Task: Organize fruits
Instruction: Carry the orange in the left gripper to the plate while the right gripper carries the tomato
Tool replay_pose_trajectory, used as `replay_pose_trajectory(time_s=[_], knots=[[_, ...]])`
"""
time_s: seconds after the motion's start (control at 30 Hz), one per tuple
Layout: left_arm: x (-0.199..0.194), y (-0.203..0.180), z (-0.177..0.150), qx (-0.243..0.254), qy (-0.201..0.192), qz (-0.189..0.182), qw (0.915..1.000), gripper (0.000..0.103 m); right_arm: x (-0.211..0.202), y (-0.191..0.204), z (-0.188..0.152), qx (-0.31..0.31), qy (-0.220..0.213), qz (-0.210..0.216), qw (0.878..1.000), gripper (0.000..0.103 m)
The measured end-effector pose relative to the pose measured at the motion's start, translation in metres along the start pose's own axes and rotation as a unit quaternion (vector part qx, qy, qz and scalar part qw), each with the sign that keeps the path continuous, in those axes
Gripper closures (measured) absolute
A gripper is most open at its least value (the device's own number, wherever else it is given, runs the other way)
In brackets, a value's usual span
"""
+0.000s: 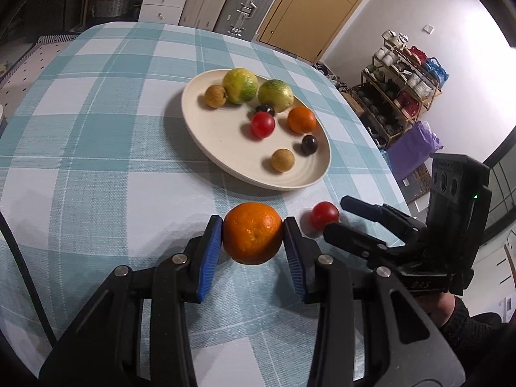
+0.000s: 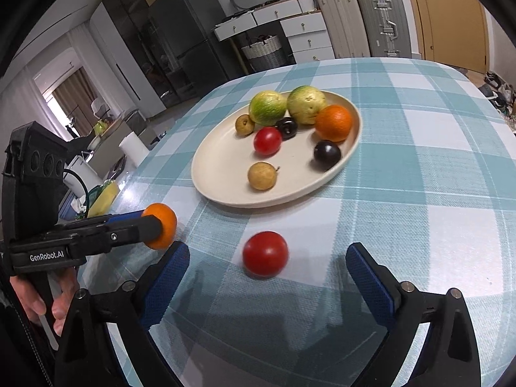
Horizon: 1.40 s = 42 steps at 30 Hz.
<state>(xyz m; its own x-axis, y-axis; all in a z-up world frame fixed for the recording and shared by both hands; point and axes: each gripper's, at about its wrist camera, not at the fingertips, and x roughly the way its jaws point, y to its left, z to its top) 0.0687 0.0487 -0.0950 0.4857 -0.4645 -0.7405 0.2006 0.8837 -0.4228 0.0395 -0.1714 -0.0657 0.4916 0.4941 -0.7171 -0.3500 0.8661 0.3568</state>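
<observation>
My left gripper (image 1: 252, 238) is shut on an orange (image 1: 252, 237), held a little above the checked cloth; the same orange (image 2: 160, 225) shows between its fingers in the right wrist view. A red tomato (image 2: 265, 253) lies on the cloth between the wide-apart fingers of my right gripper (image 2: 266, 266), and the pads stand clear of it. In the left wrist view that tomato (image 1: 324, 214) sits at the tips of the right gripper (image 1: 337, 216). A cream plate (image 1: 222, 148) beyond holds two green citrus fruits, an orange, a tomato, two dark plums and two tan fruits.
The table with the blue checked cloth (image 2: 419, 193) drops off at its left and far edges. Suitcases (image 2: 380, 22), white drawers and a woven basket stand behind it. A shelf of cups (image 1: 400, 90) stands at the right. A person's hand (image 2: 35, 303) grips the left tool's handle.
</observation>
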Motion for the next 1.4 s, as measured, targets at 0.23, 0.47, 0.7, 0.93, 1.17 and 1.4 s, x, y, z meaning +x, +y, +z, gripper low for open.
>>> replay_pose_trajectory(time_s=[0.23, 0.47, 0.7, 0.93, 1.17, 1.4], knots=[[-0.001, 0.007, 0.006, -0.009, -0.004, 0.002, 0.9999, 0.068, 0.014, 0.006, 0.002, -0.013, 0.02, -0.009, 1.0, 0.049], [-0.002, 0.006, 0.015, -0.01, -0.012, 0.006, 0.9999, 0.068, 0.014, 0.008, -0.001, -0.028, 0.02, -0.012, 0.999, 0.071], [-0.003, 0.004, 0.031, -0.005, -0.023, 0.012, 0.9996, 0.068, -0.004, 0.007, 0.007, -0.023, -0.014, 0.002, 1.0, 0.071], [0.003, 0.003, 0.054, -0.004, -0.034, 0.014, 0.9993, 0.068, -0.015, 0.012, 0.029, -0.034, -0.041, 0.012, 0.999, 0.071], [0.018, 0.006, 0.077, -0.01, -0.03, 0.016, 0.9994, 0.068, -0.002, 0.015, 0.055, -0.052, -0.048, 0.019, 0.997, 0.071], [0.034, 0.017, 0.093, -0.018, -0.021, 0.015, 0.9995, 0.067, 0.017, 0.011, 0.076, -0.044, -0.045, 0.03, 0.998, 0.071]])
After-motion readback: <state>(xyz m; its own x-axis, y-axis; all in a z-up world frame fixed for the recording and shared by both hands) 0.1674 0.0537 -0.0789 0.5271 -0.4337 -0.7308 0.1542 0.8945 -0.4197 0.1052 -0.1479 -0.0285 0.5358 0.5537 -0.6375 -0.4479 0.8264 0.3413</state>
